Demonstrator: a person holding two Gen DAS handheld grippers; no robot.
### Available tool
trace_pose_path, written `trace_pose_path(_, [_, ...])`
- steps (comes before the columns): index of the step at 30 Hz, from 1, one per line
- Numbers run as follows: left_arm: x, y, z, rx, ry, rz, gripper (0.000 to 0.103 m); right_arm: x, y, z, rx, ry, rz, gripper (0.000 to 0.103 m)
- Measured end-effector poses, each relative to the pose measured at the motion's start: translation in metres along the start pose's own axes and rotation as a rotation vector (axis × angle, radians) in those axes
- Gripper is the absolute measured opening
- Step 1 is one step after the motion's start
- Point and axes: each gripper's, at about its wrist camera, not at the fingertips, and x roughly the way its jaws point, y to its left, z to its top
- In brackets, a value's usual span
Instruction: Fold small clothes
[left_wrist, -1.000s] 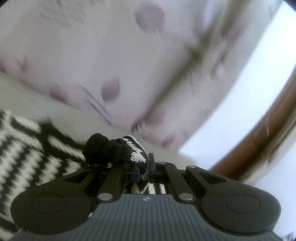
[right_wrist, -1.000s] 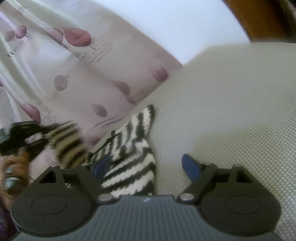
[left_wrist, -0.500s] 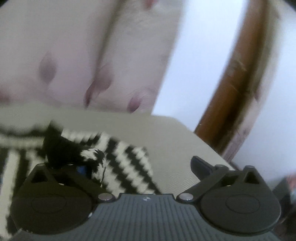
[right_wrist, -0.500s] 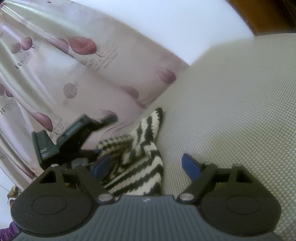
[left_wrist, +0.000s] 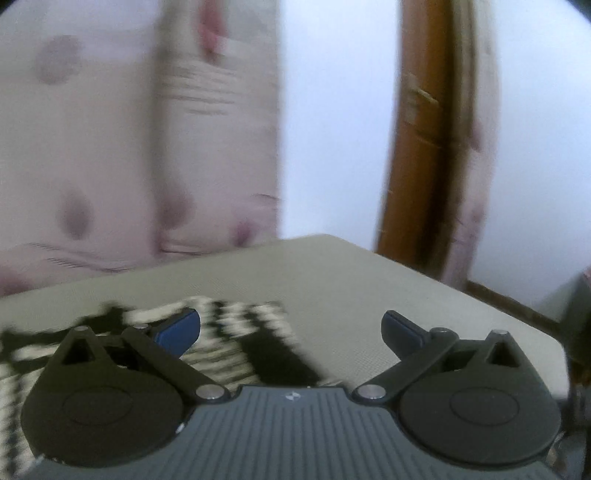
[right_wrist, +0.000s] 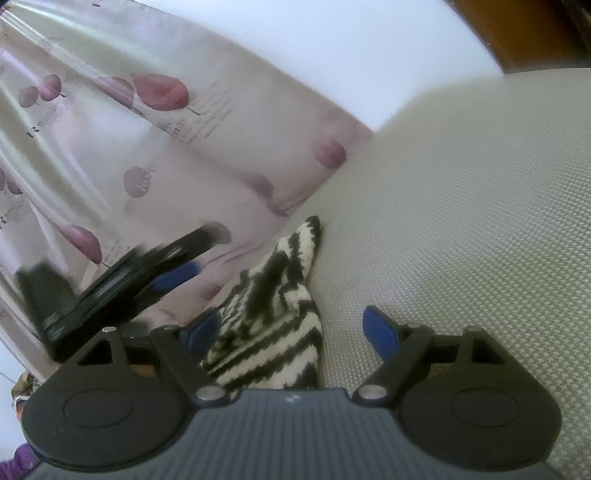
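A black-and-white striped knit garment lies on the beige woven table top, folded into a small heap near the table's edge. In the left wrist view it shows blurred under the left finger. My left gripper is open and empty, just above the garment; it also shows in the right wrist view at the left, lifted off the cloth. My right gripper is open and empty, its left finger at the garment's edge.
A pale curtain with purple leaf prints hangs behind the table. A brown wooden door frame stands at the far right beyond the table corner.
My left gripper let go of the garment's black-tipped end, opened wide, and swung up and right. The garment end dropped onto the heap. My right gripper stayed open and nearly still.
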Motion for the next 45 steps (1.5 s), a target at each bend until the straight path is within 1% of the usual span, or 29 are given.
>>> trace_pose_path(2, [-0.029, 0.028, -0.01, -0.027, -0.003, 0.072, 0.103, 0.003, 0.008, 0.011, -0.022, 0.009, 0.015, 0.085])
trace_pose_path(4, [-0.054, 0.065, -0.023, -0.082, 0.0, 0.147, 0.103, 0.009, 0.026, 0.028, -0.108, -0.004, 0.024, 0.085])
trace_pose_path(6, [-0.073, 0.104, -0.035, -0.16, 0.011, 0.225, 0.103, 0.028, 0.046, 0.045, -0.217, 0.011, 0.037, 0.085])
trace_pose_path(8, [-0.092, 0.147, -0.047, -0.262, 0.013, 0.329, 0.102, 0.061, 0.059, 0.06, -0.3, 0.051, 0.042, 0.085])
trace_pose_path(10, [-0.107, 0.182, -0.057, -0.38, -0.009, 0.412, 0.102, 0.1, 0.065, 0.068, -0.339, 0.108, 0.018, 0.084])
trace_pose_path(12, [-0.117, 0.211, -0.068, -0.487, -0.022, 0.466, 0.102, 0.135, 0.068, 0.07, -0.385, 0.158, -0.009, 0.084])
trace_pose_path(14, [-0.123, 0.227, -0.083, -0.563, -0.029, 0.51, 0.102, 0.163, 0.07, 0.066, -0.425, 0.213, -0.023, 0.084])
trace_pose_path(15, [-0.123, 0.231, -0.09, -0.593, -0.028, 0.521, 0.101, 0.176, 0.071, 0.061, -0.453, 0.247, -0.028, 0.075])
trace_pose_path(16, [-0.124, 0.236, -0.095, -0.65, -0.032, 0.509, 0.1, 0.187, 0.071, 0.057, -0.474, 0.277, -0.052, 0.05])
trace_pose_path(17, [-0.127, 0.24, -0.097, -0.691, -0.061, 0.501, 0.101, 0.198, 0.07, 0.052, -0.486, 0.305, -0.082, 0.033])
trace_pose_path(18, [-0.13, 0.242, -0.098, -0.698, -0.088, 0.526, 0.102, 0.202, 0.071, 0.049, -0.489, 0.304, -0.09, 0.025])
trace_pose_path(19, [-0.133, 0.241, -0.097, -0.698, -0.103, 0.561, 0.102, 0.202, 0.077, 0.048, -0.504, 0.297, -0.068, 0.013])
trace_pose_path(20, [-0.134, 0.241, -0.097, -0.699, -0.112, 0.563, 0.102, 0.203, 0.084, 0.047, -0.519, 0.292, -0.044, 0.013])
trace_pose_path(21, [-0.135, 0.241, -0.097, -0.695, -0.12, 0.565, 0.102, 0.201, 0.094, 0.048, -0.533, 0.267, -0.023, 0.013])
trace_pose_path(22, [-0.137, 0.239, -0.096, -0.682, -0.129, 0.583, 0.102, 0.199, 0.102, 0.05, -0.534, 0.243, 0.0, 0.012])
trace_pose_path(24, [-0.141, 0.233, -0.094, -0.641, -0.143, 0.614, 0.102, 0.189, 0.121, 0.059, -0.515, 0.152, 0.094, 0.011])
trace_pose_path(26, [-0.14, 0.226, -0.092, -0.609, -0.144, 0.626, 0.103, 0.181, 0.129, 0.068, -0.49, 0.069, 0.123, 0.011])
trace_pose_path(27, [-0.139, 0.226, -0.092, -0.597, -0.139, 0.631, 0.103, 0.182, 0.127, 0.072, -0.482, 0.039, 0.111, 0.011])
trace_pose_path(28, [-0.137, 0.225, -0.091, -0.589, -0.132, 0.633, 0.103, 0.185, 0.119, 0.074, -0.464, 0.038, 0.076, 0.011])
trace_pose_path(30, [-0.136, 0.224, -0.091, -0.581, -0.122, 0.639, 0.103, 0.197, 0.095, 0.072, -0.394, 0.09, -0.003, 0.011])
trace_pose_path(32, [-0.133, 0.225, -0.092, -0.582, -0.116, 0.646, 0.103, 0.206, 0.075, 0.06, -0.383, 0.147, -0.084, 0.011])
trace_pose_path(33, [-0.132, 0.226, -0.093, -0.584, -0.111, 0.65, 0.103, 0.211, 0.067, 0.056, -0.366, 0.176, -0.101, 0.011])
trace_pose_path(34, [-0.13, 0.227, -0.093, -0.586, -0.106, 0.656, 0.103, 0.212, 0.058, 0.053, -0.333, 0.188, -0.107, 0.011])
trace_pose_path(36, [-0.13, 0.227, -0.093, -0.586, -0.105, 0.66, 0.103, 0.212, 0.05, 0.056, -0.278, 0.184, -0.084, 0.013])
trace_pose_path(38, [-0.13, 0.228, -0.093, -0.59, -0.099, 0.667, 0.103, 0.211, 0.05, 0.055, -0.272, 0.186, -0.084, 0.013])
trace_pose_path(41, [-0.13, 0.231, -0.095, -0.611, -0.089, 0.67, 0.103, 0.207, 0.051, 0.052, -0.296, 0.173, -0.092, 0.013])
trace_pose_path(43, [-0.129, 0.232, -0.096, -0.619, -0.079, 0.674, 0.103, 0.214, 0.054, 0.05, -0.336, 0.198, -0.151, 0.013])
trace_pose_path(45, [-0.128, 0.233, -0.096, -0.623, -0.069, 0.68, 0.103, 0.22, 0.06, 0.05, -0.37, 0.202, -0.17, 0.012])
